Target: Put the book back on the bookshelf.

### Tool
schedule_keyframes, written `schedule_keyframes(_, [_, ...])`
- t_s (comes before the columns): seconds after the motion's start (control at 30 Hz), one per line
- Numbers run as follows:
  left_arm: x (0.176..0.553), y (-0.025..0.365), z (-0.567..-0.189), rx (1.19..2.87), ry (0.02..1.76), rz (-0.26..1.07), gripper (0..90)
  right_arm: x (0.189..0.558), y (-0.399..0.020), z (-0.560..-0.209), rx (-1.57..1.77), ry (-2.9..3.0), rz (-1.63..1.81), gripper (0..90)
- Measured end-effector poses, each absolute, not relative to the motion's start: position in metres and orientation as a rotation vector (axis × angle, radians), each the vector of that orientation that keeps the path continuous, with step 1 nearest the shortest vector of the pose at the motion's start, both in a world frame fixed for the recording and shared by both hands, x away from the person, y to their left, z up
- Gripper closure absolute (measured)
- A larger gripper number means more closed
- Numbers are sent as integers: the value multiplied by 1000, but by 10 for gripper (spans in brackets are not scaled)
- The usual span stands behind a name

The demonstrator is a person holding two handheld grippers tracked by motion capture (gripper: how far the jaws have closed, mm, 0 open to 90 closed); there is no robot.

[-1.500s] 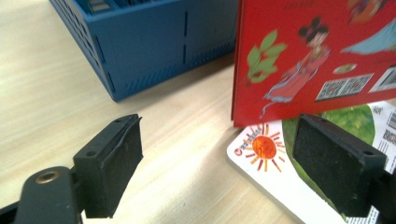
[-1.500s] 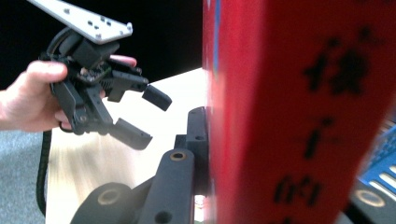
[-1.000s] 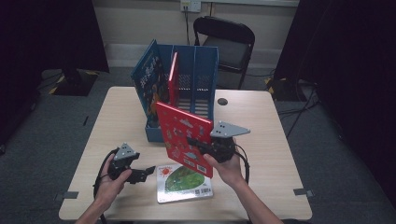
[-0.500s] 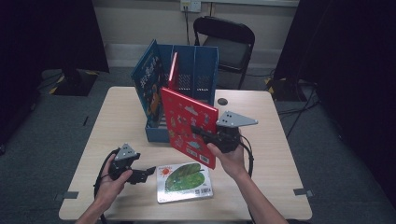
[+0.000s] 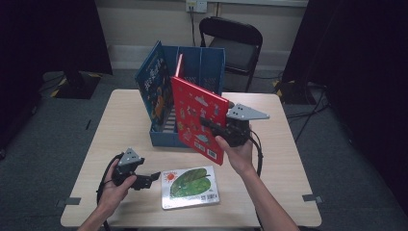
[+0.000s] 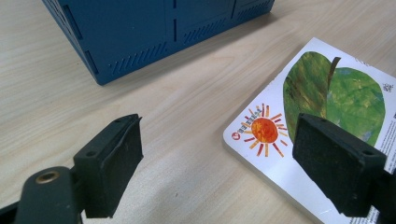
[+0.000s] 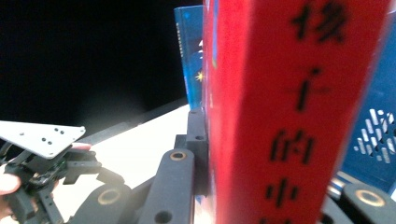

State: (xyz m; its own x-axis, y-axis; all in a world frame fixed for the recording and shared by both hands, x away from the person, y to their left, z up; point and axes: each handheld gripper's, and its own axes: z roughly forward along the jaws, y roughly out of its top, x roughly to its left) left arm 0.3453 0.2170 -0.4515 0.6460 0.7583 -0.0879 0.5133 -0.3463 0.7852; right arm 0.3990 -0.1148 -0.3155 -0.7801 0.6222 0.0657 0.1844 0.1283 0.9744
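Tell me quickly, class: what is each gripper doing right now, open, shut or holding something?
Left gripper: open, holding nothing, by the leaf book on the table.
Right gripper: shut on the red book, held upright in front of the blue file box.

Dim room, bright tabletop; close-up bk blurred.

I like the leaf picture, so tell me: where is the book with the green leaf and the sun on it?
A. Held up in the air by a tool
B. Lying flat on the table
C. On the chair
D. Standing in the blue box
B: the leaf book lies flat on the wooden table, in front of the blue file box; the right tool holds up a red book instead.
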Motion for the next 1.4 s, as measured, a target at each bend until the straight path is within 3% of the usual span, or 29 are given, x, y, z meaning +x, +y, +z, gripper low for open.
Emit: schedule_keyframes(1.4, [346,215,-453,2044,982,365,157,469,-70,-312,1023,1883,1474,806])
